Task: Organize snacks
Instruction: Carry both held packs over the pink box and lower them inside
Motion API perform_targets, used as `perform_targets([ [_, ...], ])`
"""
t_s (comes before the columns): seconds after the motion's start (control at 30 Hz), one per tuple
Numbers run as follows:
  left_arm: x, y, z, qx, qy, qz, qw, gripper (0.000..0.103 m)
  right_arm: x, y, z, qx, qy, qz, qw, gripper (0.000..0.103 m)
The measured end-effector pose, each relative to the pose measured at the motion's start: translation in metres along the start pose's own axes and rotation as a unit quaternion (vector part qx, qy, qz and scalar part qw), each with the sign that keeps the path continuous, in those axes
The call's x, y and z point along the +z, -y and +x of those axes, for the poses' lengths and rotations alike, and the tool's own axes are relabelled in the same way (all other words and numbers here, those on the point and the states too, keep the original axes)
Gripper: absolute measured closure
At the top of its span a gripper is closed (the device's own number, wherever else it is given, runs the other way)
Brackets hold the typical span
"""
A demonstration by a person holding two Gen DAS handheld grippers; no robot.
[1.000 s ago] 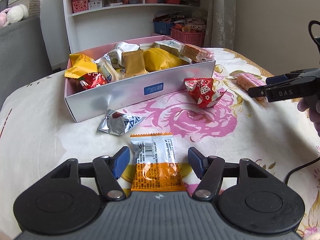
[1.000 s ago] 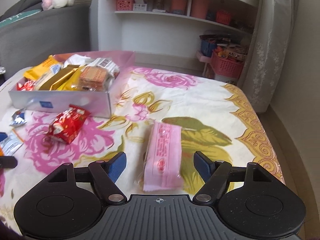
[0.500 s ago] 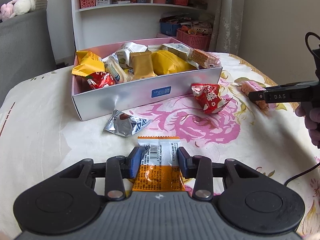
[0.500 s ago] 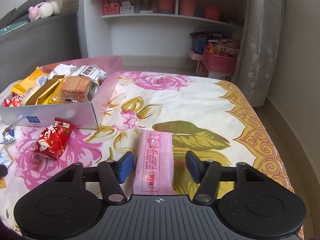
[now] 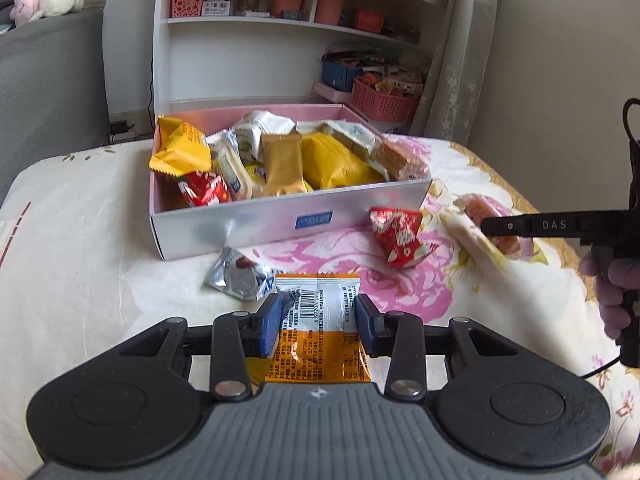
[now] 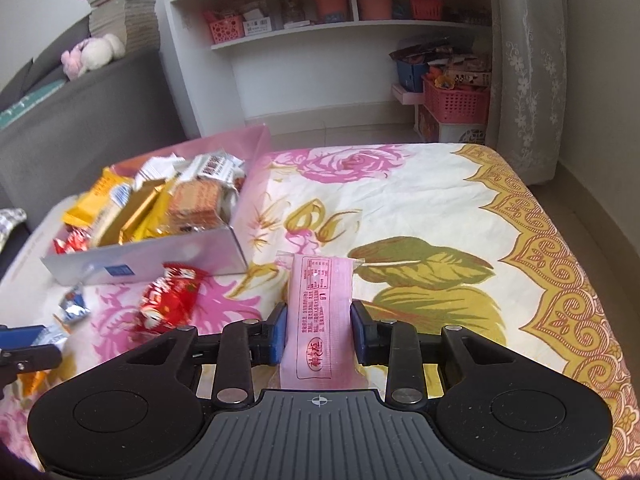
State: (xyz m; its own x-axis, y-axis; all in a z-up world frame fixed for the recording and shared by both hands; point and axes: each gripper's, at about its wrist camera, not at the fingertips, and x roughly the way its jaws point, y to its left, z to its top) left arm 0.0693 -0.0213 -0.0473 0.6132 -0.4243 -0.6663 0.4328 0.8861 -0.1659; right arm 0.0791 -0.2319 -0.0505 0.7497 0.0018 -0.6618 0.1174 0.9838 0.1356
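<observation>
The left claw (image 5: 316, 328) has closed its blue pads on a flat, crinkly orange-and-white packet (image 5: 318, 336) above the floral desk (image 5: 80, 280), near the glossy rectangular box (image 5: 288, 216). The right claw (image 6: 319, 334) pinches a smooth pink oblong wrapper (image 6: 318, 316), clamped tight.

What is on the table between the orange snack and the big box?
A crinkled silver packet lies between the orange snack held by the left tongs and the box. The left wrist view shows it best.
</observation>
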Motion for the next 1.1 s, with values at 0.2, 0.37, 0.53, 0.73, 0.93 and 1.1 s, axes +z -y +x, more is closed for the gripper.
perform_targets([
  [0.2,0.026,-0.008,-0.002,0.011,0.034,-0.029,0.9989,0.067,0.025,-0.014,-0.013,0.036,0.03,0.036,0.998,0.072],
  [0.37,0.043,-0.025,0.006,0.028,0.047,-0.053,0.9971,0.067,0.043,-0.035,-0.001,0.048,0.042,0.058,0.996,0.072],
  [0.53,0.055,-0.051,0.021,0.053,0.056,-0.036,0.9964,0.067,0.056,-0.065,0.017,0.07,0.051,0.053,0.995,0.072],
  [0.73,0.06,-0.075,0.044,0.059,0.052,-0.062,0.9949,0.067,0.064,-0.089,0.048,0.069,0.049,0.028,0.996,0.072],
  [0.93,0.067,-0.077,0.054,0.054,0.058,-0.061,0.9949,0.067,0.07,-0.091,0.074,0.05,0.045,0.03,0.997,0.072],
  [1.1,0.068,-0.077,0.064,0.054,0.059,-0.056,0.9952,0.067,0.079,-0.082,0.074,0.071,0.052,0.072,0.993,0.072],
])
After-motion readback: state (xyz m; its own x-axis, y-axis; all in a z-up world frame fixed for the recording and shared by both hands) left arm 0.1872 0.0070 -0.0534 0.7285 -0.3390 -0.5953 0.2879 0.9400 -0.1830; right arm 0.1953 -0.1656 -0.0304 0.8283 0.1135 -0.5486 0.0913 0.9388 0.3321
